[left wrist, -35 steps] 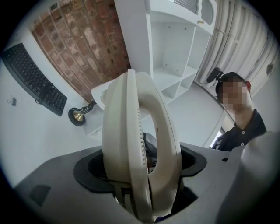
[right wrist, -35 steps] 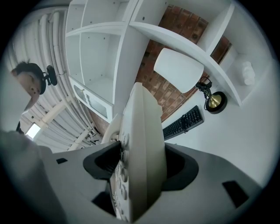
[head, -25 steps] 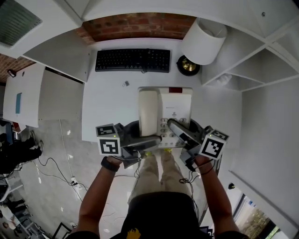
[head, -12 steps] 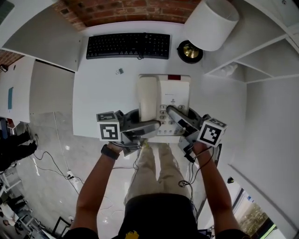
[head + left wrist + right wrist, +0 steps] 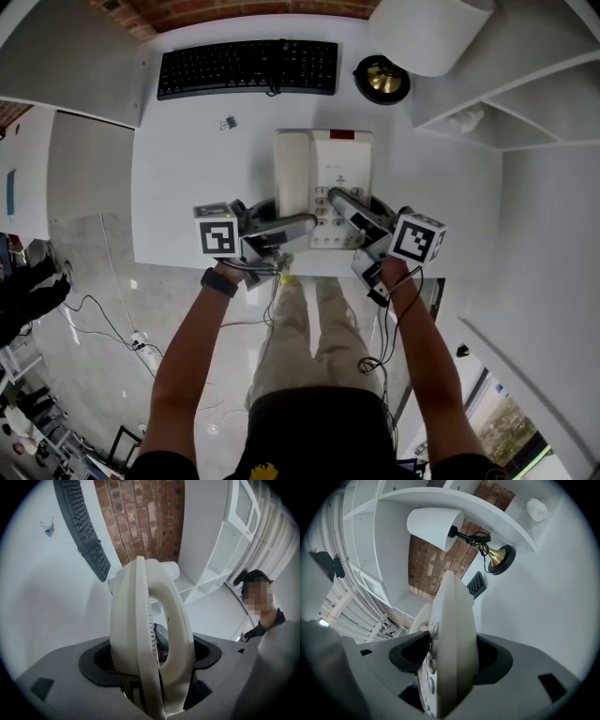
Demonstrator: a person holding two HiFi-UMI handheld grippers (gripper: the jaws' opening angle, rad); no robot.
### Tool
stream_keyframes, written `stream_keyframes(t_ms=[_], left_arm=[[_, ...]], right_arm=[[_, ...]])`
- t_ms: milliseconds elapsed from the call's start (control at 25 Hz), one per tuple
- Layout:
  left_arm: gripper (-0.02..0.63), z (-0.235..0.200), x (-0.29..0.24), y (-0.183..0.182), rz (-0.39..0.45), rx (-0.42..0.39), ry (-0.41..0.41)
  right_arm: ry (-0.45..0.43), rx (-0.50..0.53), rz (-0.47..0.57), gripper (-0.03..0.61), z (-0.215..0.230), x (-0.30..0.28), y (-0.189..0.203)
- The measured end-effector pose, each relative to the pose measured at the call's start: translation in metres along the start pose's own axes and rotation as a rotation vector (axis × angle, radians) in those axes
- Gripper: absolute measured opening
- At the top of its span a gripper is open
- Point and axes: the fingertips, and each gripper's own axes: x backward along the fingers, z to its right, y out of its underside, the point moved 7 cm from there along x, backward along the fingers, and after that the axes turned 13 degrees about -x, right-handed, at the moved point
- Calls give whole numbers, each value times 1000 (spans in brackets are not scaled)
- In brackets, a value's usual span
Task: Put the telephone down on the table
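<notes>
The person has leaned in over the last second, and the telephone (image 5: 339, 169), whose near end was hanging past the edge of the desk (image 5: 187, 187), now sits wholly over the white top. Both pairs of tongs have travelled forward with it. The left tongs (image 5: 305, 225) are pinching the near end on the handset (image 5: 292, 173) side; their own view shows the cream shell clamped on edge between the jaws. The right tongs (image 5: 339, 204) are pinching the keypad side the same way, with buttons showing against one jaw. So the phone reaches straight ahead of the two pairs, carried level between them.

Further ahead of the tongs lies the black keyboard (image 5: 248, 66), well apart from the phone. A small binder clip (image 5: 228, 123) is ahead and to the left, and the brass lamp base (image 5: 382, 79) ahead and to the right.

I would say the carry is nearly over. Whether the base already touches the desk I cannot tell from here. What seems left is a gentle lowering, then letting both grips go together so that it does not tip
</notes>
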Motion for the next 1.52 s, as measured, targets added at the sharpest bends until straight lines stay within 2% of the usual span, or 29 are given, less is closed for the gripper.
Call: stream_keyframes(t_ms=[200, 360, 480, 680, 840, 960, 1080, 1200, 1400, 1520], left_arm=[[420, -12, -1, 8, -15, 46, -21], [425, -33, -3, 15, -26, 73, -52], [428, -48, -3, 20, -38, 64, -65], [430, -58, 0, 26, -34, 177, -69], [417, -58, -4, 23, -26, 271, -36], [430, -60, 0, 26, -108, 240, -112], [426, -63, 8, 27, -129, 245, -181], [419, -60, 5, 27, -80, 291, -136], [408, -62, 10, 31, -76, 279, -160], [407, -58, 4, 27, -45, 291, -108]], right_arm=[[8, -66, 2, 261, 15, -4, 6], [34, -77, -13, 262, 36, -12, 4], [61, -76, -31, 263, 49, -18, 4], [111, -146, -43, 265, 60, -22, 9], [137, -181, -46, 265, 61, -24, 7], [142, -176, -55, 265, 62, -24, 9], [153, -162, -76, 265, 62, -25, 8], [156, -158, -83, 265, 63, -26, 7], [157, -157, -76, 267, 62, -25, 9], [167, -140, -55, 272, 61, -25, 9]])
